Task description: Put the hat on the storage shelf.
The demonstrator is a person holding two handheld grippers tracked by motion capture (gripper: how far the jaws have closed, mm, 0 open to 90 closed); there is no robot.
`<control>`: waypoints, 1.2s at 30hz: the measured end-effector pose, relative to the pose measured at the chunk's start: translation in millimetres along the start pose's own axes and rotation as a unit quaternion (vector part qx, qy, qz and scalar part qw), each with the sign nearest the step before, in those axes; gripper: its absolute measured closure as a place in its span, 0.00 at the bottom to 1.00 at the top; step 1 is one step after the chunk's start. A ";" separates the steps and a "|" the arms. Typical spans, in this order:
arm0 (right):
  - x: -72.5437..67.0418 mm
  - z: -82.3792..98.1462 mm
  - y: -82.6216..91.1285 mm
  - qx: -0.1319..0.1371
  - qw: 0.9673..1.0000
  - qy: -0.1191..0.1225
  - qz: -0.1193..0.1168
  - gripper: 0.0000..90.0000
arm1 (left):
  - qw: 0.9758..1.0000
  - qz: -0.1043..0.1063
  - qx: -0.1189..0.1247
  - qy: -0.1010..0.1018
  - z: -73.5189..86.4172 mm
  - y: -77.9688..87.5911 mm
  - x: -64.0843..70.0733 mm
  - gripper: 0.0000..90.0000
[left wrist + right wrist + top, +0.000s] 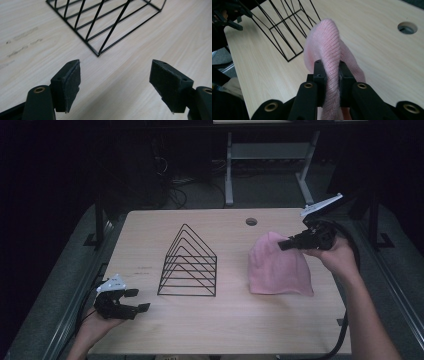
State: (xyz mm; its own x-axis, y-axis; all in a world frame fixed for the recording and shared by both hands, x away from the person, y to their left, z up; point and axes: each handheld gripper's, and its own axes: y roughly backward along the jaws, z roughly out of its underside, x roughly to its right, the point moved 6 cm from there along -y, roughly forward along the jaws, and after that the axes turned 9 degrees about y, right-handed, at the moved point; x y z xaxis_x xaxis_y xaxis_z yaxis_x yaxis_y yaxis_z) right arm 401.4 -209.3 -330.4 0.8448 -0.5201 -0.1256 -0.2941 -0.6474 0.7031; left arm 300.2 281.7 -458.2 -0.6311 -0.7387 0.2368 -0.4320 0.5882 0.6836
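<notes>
Right tongs (331, 75) pinching pink knit hat (277, 267); left tongs (115, 85) spread, low over desk (225, 330) near wire rack (189, 265).

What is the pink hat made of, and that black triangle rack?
The pink hat looks like soft knitted yarn, maybe wool or acrylic: fine ribbed stitches and a fuzzy surface. The black rack looks like thin metal wire with a dark coating: straight, stiff rods, slightly glossy.

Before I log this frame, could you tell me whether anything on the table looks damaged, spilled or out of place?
Nothing stands out. The black wire rack stands upright and looks intact. The pink knit hat is bunched at its top end because the right gripper pinches a fold there. The left gripper is open near the table's front edge.
</notes>
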 end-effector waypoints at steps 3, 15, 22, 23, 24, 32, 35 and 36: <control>-3.3 -9.6 8.5 0.002 1.000 0.005 0.006 0.89 | 1.000 0.003 -0.005 -0.009 -5.6 5.7 0.5 0.28; -21.2 -49.0 31.8 0.034 0.999 0.036 0.005 0.89 | 0.999 0.035 -0.006 -0.027 -36.8 30.0 9.1 0.28; -33.7 -74.6 37.8 0.043 0.997 0.057 0.005 0.89 | 0.997 0.062 0.005 -0.037 -63.4 45.6 15.4 0.28; -35.4 -78.3 38.4 0.043 0.997 0.059 0.005 0.89 | 0.997 0.063 0.006 -0.040 -67.5 47.4 16.5 0.28; -37.1 -82.3 39.0 0.045 0.997 0.063 0.005 0.89 | 0.997 0.064 0.006 -0.043 -71.4 49.1 17.7 0.28; -50.6 -113.1 39.0 0.055 0.995 0.084 -0.001 0.89 | 0.995 0.072 0.004 -0.067 -103.2 56.3 31.1 0.28; -56.3 -126.3 39.1 0.055 0.994 0.095 -0.003 0.89 | 0.994 0.072 0.002 -0.076 -114.1 55.4 36.3 0.28; -58.5 -130.7 39.2 0.056 0.993 0.100 -0.002 0.89 | 0.994 0.072 0.002 -0.078 -117.3 54.9 38.5 0.28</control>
State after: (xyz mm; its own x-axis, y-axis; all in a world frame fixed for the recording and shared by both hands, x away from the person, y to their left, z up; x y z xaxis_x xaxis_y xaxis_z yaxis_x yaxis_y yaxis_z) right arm 398.9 -131.5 -204.0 0.9150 -0.4030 0.0207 -0.3284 -0.7139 0.6185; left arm 327.8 247.0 -330.7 -0.7789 -0.5864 0.2223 -0.3316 0.6859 0.6477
